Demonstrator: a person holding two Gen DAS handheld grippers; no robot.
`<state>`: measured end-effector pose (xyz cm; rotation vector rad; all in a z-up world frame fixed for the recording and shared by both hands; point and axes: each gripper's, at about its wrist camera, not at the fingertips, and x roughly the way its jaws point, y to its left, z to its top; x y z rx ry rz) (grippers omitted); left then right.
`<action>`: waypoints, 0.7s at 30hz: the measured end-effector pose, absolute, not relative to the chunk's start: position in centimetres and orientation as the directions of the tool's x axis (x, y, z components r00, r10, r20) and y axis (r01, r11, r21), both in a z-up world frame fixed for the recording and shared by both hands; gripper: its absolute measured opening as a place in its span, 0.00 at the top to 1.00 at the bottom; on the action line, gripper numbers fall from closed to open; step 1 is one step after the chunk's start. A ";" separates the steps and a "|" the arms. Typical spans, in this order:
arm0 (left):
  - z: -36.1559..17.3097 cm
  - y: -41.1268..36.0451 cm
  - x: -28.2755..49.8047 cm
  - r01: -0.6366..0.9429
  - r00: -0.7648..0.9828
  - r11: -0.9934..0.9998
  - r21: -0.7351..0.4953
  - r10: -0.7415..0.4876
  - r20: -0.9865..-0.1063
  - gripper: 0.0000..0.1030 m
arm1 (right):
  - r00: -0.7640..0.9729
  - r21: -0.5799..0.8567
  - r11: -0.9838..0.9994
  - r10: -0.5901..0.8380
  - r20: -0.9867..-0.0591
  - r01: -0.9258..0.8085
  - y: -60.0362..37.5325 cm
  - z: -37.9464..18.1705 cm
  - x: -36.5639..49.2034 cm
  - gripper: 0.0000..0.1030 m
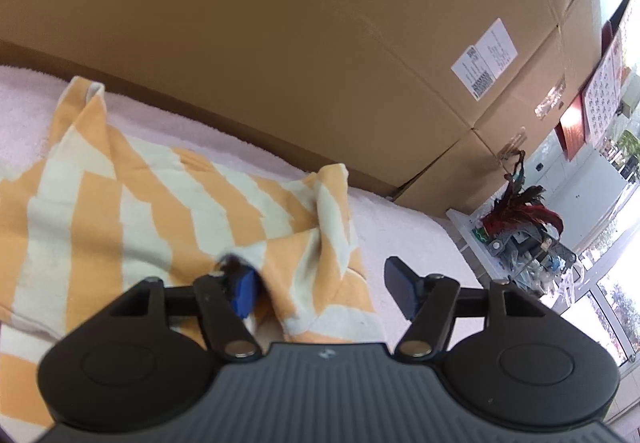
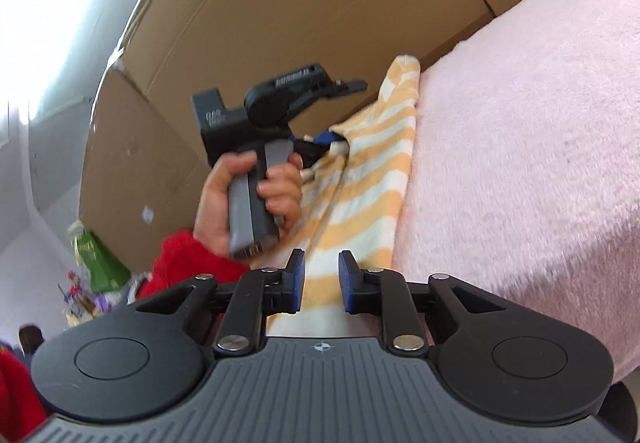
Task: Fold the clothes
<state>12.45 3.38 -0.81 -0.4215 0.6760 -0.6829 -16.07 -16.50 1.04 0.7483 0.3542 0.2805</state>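
Here, the striped garment [image 1: 160,203] lies lengthwise between the left gripper's [image 1: 324,289] spread jaws; the right gripper [image 2: 322,281], empty, stands part-open.

A: What stands behind the fluffy pale-pink blanket [image 2: 520,147]?
B: Large brown cardboard boxes [image 1: 280,43] wall it in, one bearing a white printed label [image 1: 485,59].
A: And beyond the boxes?
B: A cluttered white shelf [image 1: 466,219] and bright glass windows [image 1: 608,303].
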 end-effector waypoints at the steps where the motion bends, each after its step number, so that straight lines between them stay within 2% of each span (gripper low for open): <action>1: -0.8 3.3 12.4 0.443 0.575 0.703 -0.556 -0.699 -0.426 0.35 | 0.910 0.709 0.695 0.363 -0.202 -0.119 -16.5 1.3 -15.6 0.66; 5: -1.3 2.8 12.5 0.453 0.577 0.718 -0.528 -0.688 -0.441 0.33 | 0.929 0.706 0.703 0.311 -0.201 -0.083 -16.2 1.3 -13.9 0.69; 6: -1.4 2.7 12.6 0.449 0.580 0.726 -0.520 -0.680 -0.448 0.33 | 0.931 0.661 0.747 0.286 -0.225 -0.070 -15.8 1.3 -13.8 0.76; 7: -1.5 2.5 12.5 0.452 0.585 0.734 -0.506 -0.673 -0.453 0.31 | 0.934 0.613 0.788 0.260 -0.247 -0.057 -15.4 1.3 -13.8 0.90; 8: -1.6 2.2 12.4 0.461 0.591 0.742 -0.487 -0.666 -0.456 0.28 | 0.936 0.566 0.823 0.232 -0.263 -0.046 -15.0 1.3 -13.8 0.98; 9: -1.6 1.9 12.2 0.469 0.596 0.749 -0.467 -0.659 -0.458 0.27 | 0.944 0.530 0.847 0.207 -0.258 -0.041 -14.6 1.1 -14.1 1.00; 11: -1.5 1.3 11.8 0.489 0.603 0.759 -0.430 -0.650 -0.462 0.20 | 0.956 0.490 0.871 0.168 -0.241 -0.029 -14.0 0.8 -14.5 1.00; 14: -1.7 1.2 11.8 0.491 0.605 0.758 -0.430 -0.652 -0.458 0.20 | 0.968 0.438 0.899 0.133 -0.211 -0.028 -13.4 0.4 -14.9 1.00; 15: -1.6 1.3 11.9 0.485 0.606 0.762 -0.429 -0.647 -0.463 0.21 | 0.971 0.421 0.906 0.127 -0.203 -0.030 -13.3 0.3 -15.0 1.00; 17: -1.2 1.4 11.6 0.475 0.613 0.789 -0.390 -0.615 -0.497 0.31 | 0.973 0.405 0.914 0.122 -0.195 -0.033 -13.2 0.3 -15.1 1.00; 19: -0.4 1.7 10.1 0.485 0.642 0.822 -0.300 -0.567 -0.516 0.32 | 0.974 0.399 0.916 0.123 -0.191 -0.037 -13.4 0.3 -15.1 1.00; 21: 0.2 2.6 8.3 0.523 0.650 0.810 -0.267 -0.581 -0.490 0.33 | 0.976 0.381 0.923 0.124 -0.181 -0.047 -13.4 0.2 -14.8 1.00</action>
